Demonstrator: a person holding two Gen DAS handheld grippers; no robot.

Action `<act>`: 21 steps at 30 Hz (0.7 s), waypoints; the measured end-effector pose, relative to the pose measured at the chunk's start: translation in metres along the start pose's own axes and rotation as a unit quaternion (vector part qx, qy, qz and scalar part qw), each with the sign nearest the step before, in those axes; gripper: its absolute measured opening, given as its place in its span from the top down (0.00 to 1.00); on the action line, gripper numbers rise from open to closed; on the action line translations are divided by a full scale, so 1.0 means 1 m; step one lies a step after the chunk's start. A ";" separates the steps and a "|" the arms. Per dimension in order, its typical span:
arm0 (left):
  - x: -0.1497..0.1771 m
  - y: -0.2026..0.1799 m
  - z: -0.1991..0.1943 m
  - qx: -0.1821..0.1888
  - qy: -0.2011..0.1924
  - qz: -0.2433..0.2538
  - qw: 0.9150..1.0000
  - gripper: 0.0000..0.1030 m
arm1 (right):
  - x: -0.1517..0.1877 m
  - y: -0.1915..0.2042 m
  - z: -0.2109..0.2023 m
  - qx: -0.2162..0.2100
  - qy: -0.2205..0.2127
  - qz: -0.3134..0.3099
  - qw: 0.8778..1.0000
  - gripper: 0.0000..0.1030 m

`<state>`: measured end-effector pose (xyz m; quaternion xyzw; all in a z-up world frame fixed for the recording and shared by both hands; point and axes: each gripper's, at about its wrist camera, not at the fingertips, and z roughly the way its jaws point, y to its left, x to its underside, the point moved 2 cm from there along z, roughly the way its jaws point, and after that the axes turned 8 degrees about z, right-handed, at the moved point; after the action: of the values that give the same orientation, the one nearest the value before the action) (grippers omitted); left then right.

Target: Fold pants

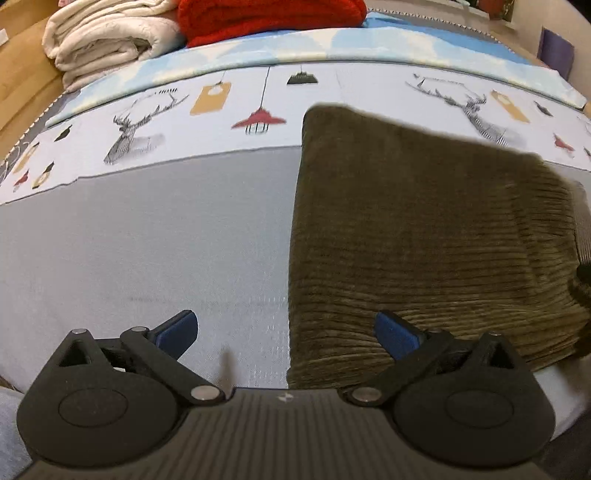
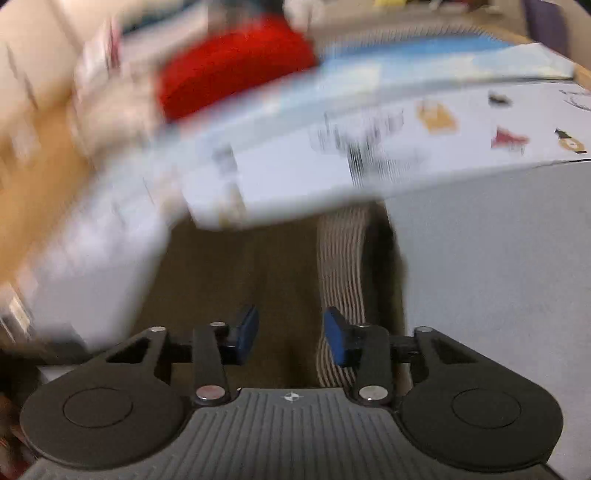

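The olive-brown corduroy pants (image 1: 424, 229) lie folded in a rectangle on the grey bed sheet (image 1: 147, 240), right of centre in the left wrist view. My left gripper (image 1: 286, 334) is open wide and empty, straddling the pants' near left edge just above it. In the blurred right wrist view the pants (image 2: 258, 266) lie straight ahead, with a paler ribbed strip (image 2: 341, 266) showing on them. My right gripper (image 2: 290, 338) is partly open, empty, low over the pants.
A white cloth printed with deer and lamps (image 1: 184, 122) lies across the bed behind the pants, with a light blue cloth (image 1: 295, 48) beyond. A folded white quilt (image 1: 107, 40) and a red knit (image 1: 266, 18) sit at the back. Wood panelling (image 1: 22, 85) is at the left.
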<state>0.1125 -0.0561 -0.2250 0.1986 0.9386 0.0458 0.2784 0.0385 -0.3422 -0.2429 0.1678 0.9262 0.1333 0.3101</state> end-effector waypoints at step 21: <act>-0.143 0.047 0.087 0.029 -0.015 -0.062 0.998 0.00 | -0.084 0.000 0.048 0.041 -0.074 -0.007 0.996 0.60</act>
<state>0.2857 -0.0719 -0.2171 0.1493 0.9457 -0.0020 0.2889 0.1312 -0.3681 -0.2356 0.1836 0.9065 0.0803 0.3716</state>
